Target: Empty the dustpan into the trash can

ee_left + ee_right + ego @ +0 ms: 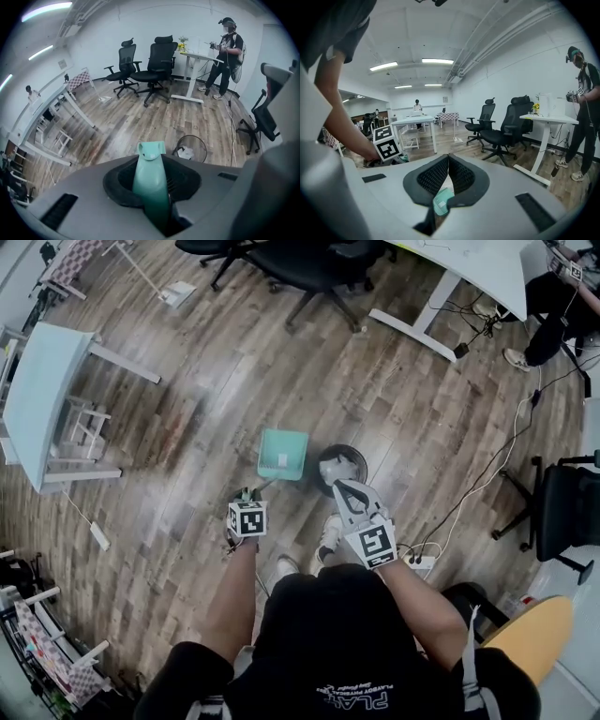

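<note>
Teal dustpan (pixel 282 454) handle clamped in L gripper (pixel 249 493); R gripper (pixel 339 487) closed, empty; trash can (pixel 343 448) partly hidden.

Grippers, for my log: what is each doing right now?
Left gripper: closed on the dustpan by its handle.
Right gripper: closed, holding nothing.

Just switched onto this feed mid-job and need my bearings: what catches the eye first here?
The teal dustpan stands out at the centre of the head view, its handle clamped in the left gripper. Just right of it is the round dark trash can with white litter inside. The right gripper, jaws together with nothing held, shows at the can's near edge.
</note>
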Tool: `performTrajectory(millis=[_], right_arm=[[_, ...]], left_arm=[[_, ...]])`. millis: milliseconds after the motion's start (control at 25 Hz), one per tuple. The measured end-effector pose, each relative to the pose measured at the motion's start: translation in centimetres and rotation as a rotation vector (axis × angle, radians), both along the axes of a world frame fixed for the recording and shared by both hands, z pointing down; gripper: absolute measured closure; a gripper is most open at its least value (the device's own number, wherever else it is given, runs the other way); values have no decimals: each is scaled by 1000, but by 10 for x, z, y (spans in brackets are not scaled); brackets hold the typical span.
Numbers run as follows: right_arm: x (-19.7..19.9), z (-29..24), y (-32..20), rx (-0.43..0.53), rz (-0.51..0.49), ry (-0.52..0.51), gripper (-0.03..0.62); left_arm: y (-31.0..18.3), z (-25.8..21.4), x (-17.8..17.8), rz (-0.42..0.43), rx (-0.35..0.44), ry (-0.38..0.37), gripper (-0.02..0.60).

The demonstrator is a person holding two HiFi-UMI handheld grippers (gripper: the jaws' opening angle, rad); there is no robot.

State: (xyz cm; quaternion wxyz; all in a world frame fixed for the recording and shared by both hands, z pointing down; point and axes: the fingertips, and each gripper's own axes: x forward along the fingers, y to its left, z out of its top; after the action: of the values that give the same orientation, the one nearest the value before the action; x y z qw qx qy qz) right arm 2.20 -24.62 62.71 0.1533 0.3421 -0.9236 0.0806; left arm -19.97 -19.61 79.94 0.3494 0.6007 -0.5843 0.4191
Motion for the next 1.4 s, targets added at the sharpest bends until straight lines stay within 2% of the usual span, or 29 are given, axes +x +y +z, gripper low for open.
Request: performTrajectory(millis=[360,680,800,920,1160,1320,1360,1400], right_arm=[[6,24,1,-39,-16,10,569],[10,35,9,-62,-11,24,569],[6,30,13,-57,-5,25,569],[3,23,16,-35,4,16,569],[-8,-1,30,17,31,1,569],[-15,-32,48,66,73,-14,569],[-17,-42,53,84,84,-22,569],[-20,-52,59,103,93,-26,569]], left_arm=[[-14,40,15,5,-55,7,483],[-18,46,9,30,-50,-54,475],[-17,36,4,8,7,-24,383],[-16,16,2,-11,63,-6,339],[-5,-61,10,23,243,10,339],[15,-128,24,69,389,59,343],[21,-145,26,80,427,77,368],[29,-162,29,93,462,95,418]])
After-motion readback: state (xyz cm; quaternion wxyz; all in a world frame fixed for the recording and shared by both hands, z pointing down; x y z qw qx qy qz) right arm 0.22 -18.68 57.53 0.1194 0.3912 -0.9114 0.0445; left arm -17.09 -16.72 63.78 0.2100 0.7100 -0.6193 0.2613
